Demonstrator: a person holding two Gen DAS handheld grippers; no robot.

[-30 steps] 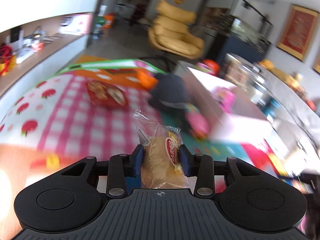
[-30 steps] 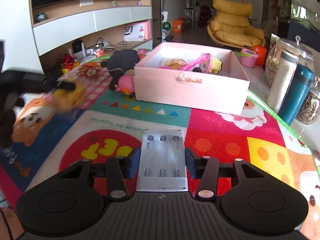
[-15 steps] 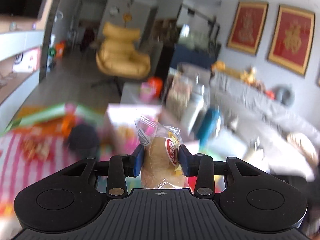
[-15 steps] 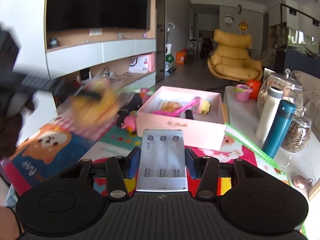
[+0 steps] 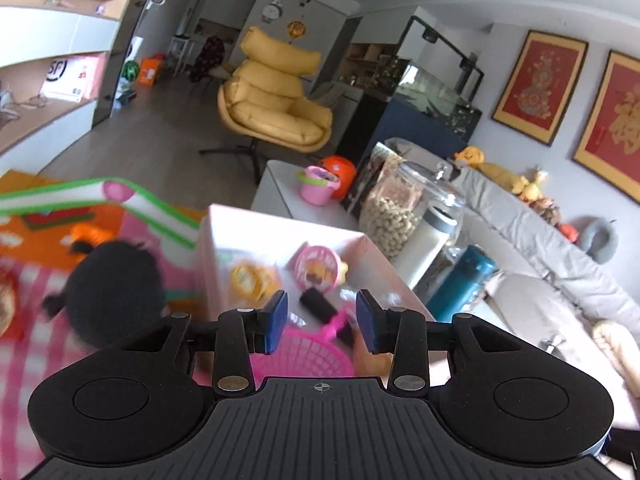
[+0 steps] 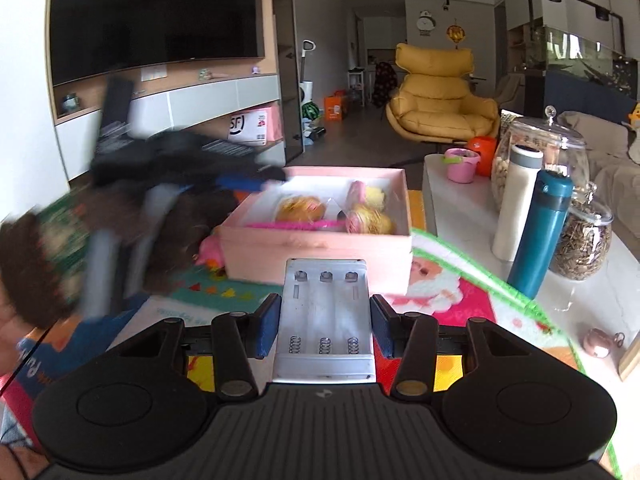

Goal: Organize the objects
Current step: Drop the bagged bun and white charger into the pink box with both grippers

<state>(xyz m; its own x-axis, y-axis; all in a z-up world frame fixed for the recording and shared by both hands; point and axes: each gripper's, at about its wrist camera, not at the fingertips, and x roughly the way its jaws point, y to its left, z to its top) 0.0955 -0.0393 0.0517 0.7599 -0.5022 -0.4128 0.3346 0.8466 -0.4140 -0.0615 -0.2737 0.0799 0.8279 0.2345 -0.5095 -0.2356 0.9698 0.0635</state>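
Observation:
My left gripper [image 5: 321, 320] hangs over the pink box [image 5: 208, 264], open, with nothing between its blue pads. Below it lie a pink plastic net [image 5: 316, 356], a black roll [image 5: 318, 306] and a round pink toy [image 5: 318, 264]. In the right wrist view the left gripper [image 6: 240, 180] is a dark blur above the pink box's [image 6: 316, 248] far left corner. Wrapped yellow buns [image 6: 298, 208] lie inside. My right gripper [image 6: 324, 320] is shut on a grey battery tray [image 6: 326, 316], held in front of the box.
A black plush toy [image 5: 116, 292] sits left of the box on the colourful play mat [image 6: 460, 292]. On the white table [image 6: 600, 320] to the right stand a teal flask [image 6: 544, 232], a white bottle [image 6: 516, 200], glass jars [image 6: 580, 240] and a pink cup [image 6: 462, 164]. A person's sleeve [image 6: 48, 264] blurs the left.
The wrapped bun that sat between my left pads is gone from them. The left gripper swung right, from the checked cloth to over the pink box. The right gripper rose, still holding the tray.

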